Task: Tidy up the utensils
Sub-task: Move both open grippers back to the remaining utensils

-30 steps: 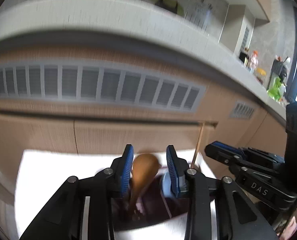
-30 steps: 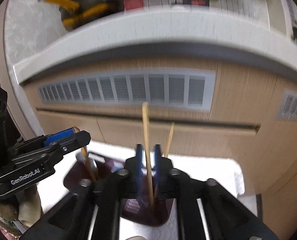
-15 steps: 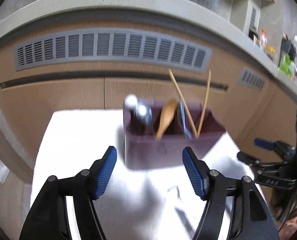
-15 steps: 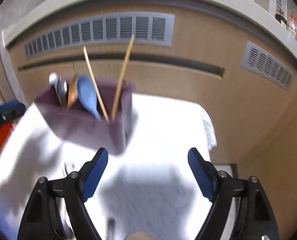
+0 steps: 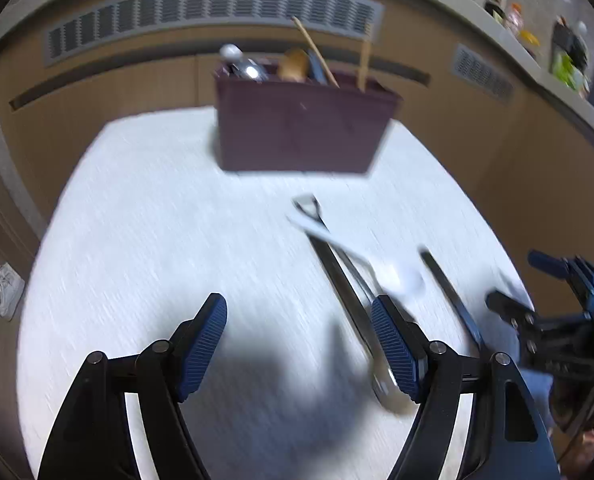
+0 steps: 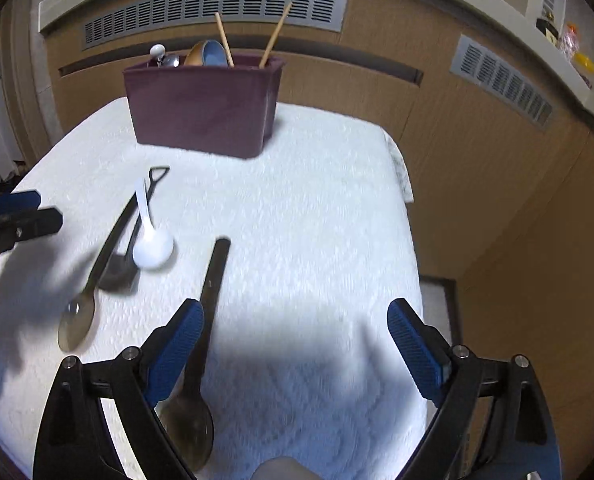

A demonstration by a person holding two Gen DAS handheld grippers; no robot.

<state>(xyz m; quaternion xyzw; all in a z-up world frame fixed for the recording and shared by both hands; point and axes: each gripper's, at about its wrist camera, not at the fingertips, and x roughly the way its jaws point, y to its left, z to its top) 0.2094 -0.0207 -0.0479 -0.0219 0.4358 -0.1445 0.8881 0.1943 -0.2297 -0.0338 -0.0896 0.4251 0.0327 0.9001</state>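
A dark purple plastic box (image 6: 203, 104) stands at the far end of a table covered with a white bumpy cloth (image 6: 297, 208). Two thin wooden chopsticks (image 6: 275, 36), a brown wooden spoon (image 6: 197, 54) and some shiny metal spoons stick up out of it, so they look sorted already.

Four things lie flat on the cloth, probably waiting their turn: a small white plastic spoon (image 6: 151, 246), a black flat scoop with a loop handle (image 6: 131, 240), a long silver metal spoon (image 6: 85, 296) and a dark spoon with a black handle (image 6: 205, 320).

The left gripper (image 5: 299, 350) and the right gripper (image 6: 295, 354) both hang over the cloth with their blue pads opening wide. Neither holds anything, so each looks ready to grab another spoon.
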